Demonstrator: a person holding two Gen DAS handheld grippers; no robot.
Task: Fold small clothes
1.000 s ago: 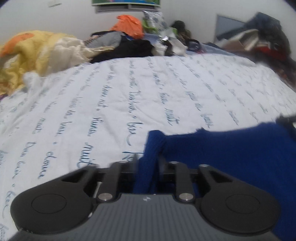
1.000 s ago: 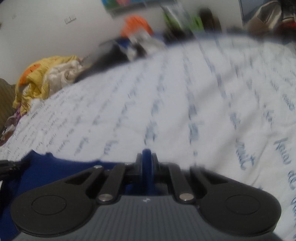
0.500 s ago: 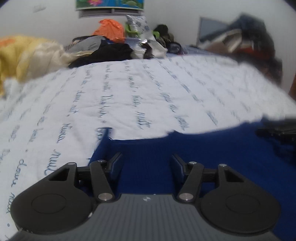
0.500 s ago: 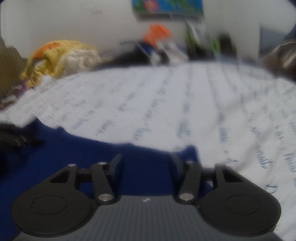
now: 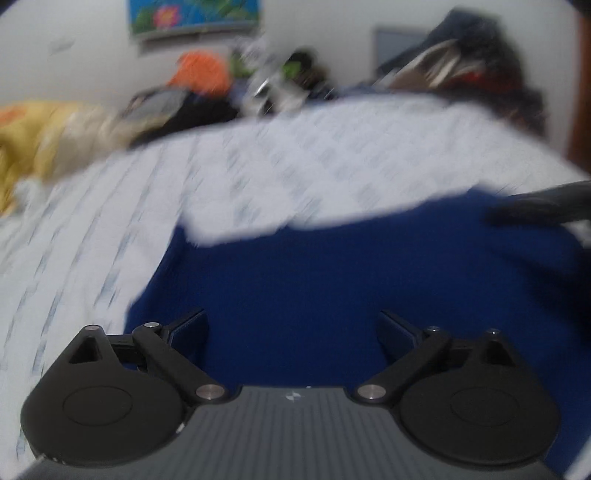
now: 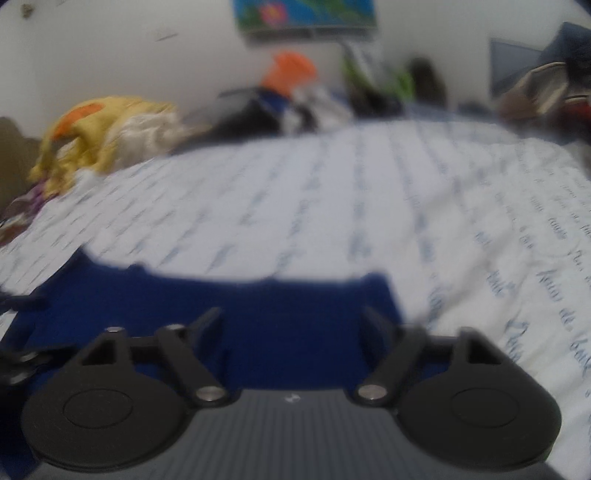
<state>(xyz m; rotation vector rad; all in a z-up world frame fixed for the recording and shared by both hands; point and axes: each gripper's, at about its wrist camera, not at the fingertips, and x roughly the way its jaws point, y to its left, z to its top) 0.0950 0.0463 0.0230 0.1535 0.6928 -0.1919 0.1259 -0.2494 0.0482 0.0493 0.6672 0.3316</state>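
Note:
A dark blue garment (image 5: 332, 273) lies flat on the white bed sheet with blue writing (image 5: 258, 166). My left gripper (image 5: 291, 325) is open and empty, just above the garment's left part. The garment also shows in the right wrist view (image 6: 288, 314). My right gripper (image 6: 291, 321) is open and empty above the garment's right corner. The right gripper's dark finger shows at the right edge of the left wrist view (image 5: 535, 206). Both views are blurred by motion.
A yellow and cream bundle (image 6: 103, 140) lies at the far left of the bed. A pile of black, orange and green clothes (image 5: 207, 92) lines the far edge under a wall picture (image 6: 306, 14). More dark things (image 5: 461, 70) are heaped at the far right.
Both grippers were shut on the blue garment's edge one second ago. They have opened, let go and pulled back. The garment now lies spread flat on the sheet.

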